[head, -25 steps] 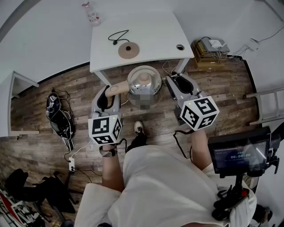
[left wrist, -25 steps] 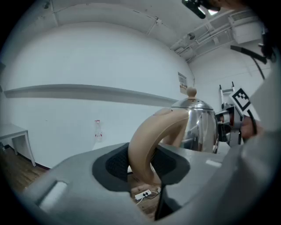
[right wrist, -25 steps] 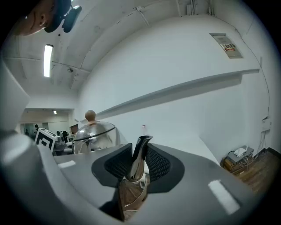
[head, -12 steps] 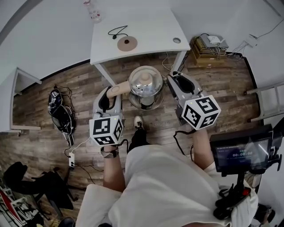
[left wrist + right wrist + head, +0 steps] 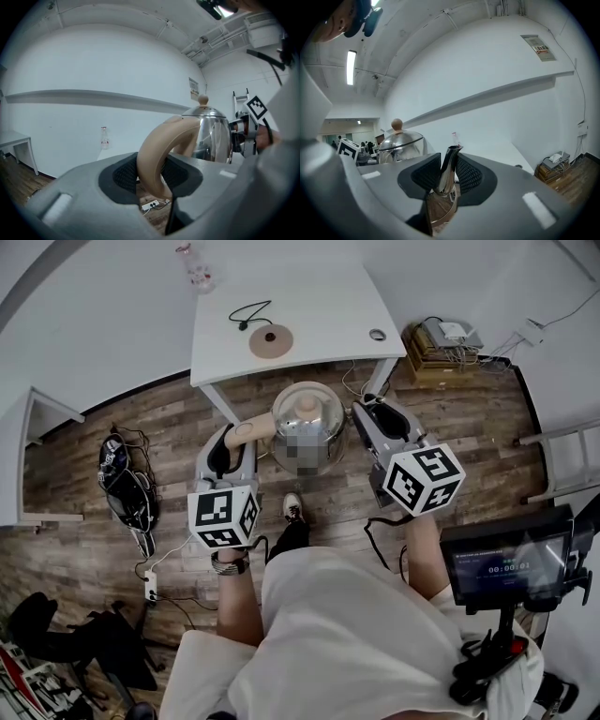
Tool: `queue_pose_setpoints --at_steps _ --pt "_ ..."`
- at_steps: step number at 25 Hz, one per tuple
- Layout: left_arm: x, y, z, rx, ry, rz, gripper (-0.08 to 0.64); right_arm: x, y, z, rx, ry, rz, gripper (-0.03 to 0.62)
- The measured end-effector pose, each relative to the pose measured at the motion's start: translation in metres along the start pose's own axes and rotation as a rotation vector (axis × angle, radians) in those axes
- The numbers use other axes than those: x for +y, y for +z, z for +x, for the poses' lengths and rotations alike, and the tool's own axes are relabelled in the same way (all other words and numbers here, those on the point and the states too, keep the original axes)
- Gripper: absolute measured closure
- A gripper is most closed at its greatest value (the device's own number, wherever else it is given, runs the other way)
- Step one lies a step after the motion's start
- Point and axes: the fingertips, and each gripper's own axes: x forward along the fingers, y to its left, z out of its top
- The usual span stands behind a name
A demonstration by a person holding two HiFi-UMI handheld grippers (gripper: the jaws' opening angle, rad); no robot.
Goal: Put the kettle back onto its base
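A shiny steel kettle (image 5: 307, 423) with a tan handle (image 5: 246, 430) hangs over the wooden floor, just in front of the white table (image 5: 319, 296). My left gripper (image 5: 232, 439) is shut on the handle (image 5: 157, 159), with the kettle body (image 5: 213, 136) beyond it. My right gripper (image 5: 367, 414) has the steel spout (image 5: 446, 176) between its pads; its jaws are opening slightly, but the pads still touch the spout. The round tan base (image 5: 271, 340) lies on the table, its black cord (image 5: 246, 315) beside it.
A small bottle (image 5: 198, 269) stands at the table's far left corner. The table has a cable hole (image 5: 377, 335) at the right. On the floor are a stacked box (image 5: 439, 348) to the right and a dark bag (image 5: 125, 486) to the left. A screen (image 5: 502, 563) stands at my right.
Both grippers and the kettle have drifted a little together in front of the table. Both grips look the same.
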Motion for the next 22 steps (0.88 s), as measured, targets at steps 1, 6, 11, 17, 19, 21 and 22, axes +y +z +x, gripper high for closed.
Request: queue_pose_setpoints --at_steps 1,6,11,17,19,21,22 --pt "0.003 0.002 0.003 0.0 -0.001 0.0 0.422 0.0 0.002 0.004 0.0 -0.001 0.002 0.491" --pt "0.031 0.005 0.041 0.012 -0.015 -0.008 0.422 -0.013 0.008 0.049 0.005 -0.013 0.015 0.492" --pt "0.059 0.018 0.073 0.008 -0.025 0.003 0.422 -0.019 0.018 0.086 0.001 -0.022 0.027 0.492" --pt "0.084 0.027 0.092 0.021 -0.037 0.006 0.422 -0.02 0.026 0.118 0.009 -0.038 0.053 0.494" --pt "0.104 0.026 0.11 0.029 -0.04 0.003 0.422 -0.022 0.026 0.145 0.018 -0.043 0.058 0.494" --pt "0.128 0.025 0.13 0.038 -0.044 0.001 0.422 -0.024 0.025 0.175 0.027 -0.049 0.065 0.495" --pt "0.135 0.027 0.136 0.041 -0.047 0.002 0.42 -0.024 0.026 0.185 0.029 -0.052 0.068 0.495"
